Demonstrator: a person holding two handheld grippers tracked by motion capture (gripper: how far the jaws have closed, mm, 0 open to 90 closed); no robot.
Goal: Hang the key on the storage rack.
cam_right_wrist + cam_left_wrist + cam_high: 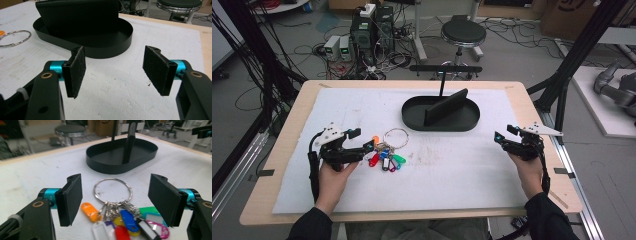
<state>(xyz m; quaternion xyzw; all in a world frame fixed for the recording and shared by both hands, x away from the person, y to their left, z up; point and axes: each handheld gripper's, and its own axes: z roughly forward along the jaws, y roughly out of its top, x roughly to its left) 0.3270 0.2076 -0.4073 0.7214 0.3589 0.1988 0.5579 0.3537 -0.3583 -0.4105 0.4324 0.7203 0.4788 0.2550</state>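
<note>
- Table (287, 165): white mat, black tray (440, 114) at the far centre.
- Key ring (113, 190) is seen flat between left gripper (115, 197) jaws, both spread.
- Right gripper (115, 71): spread, nothing held.
- Risk: thin ring may be missed, tags pinched instead, bunch dragged.

In your left gripper view, the bottom edge cuts off the key tags (125, 225); in your right gripper view, the left edge clips the key ring (13, 38).

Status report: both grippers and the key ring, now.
Left gripper open, jaws straddling the metal ring of coloured plastic key tags, not touching. Right gripper open, empty, over white mat. Black oval tray beyond; nothing in the way.
</note>
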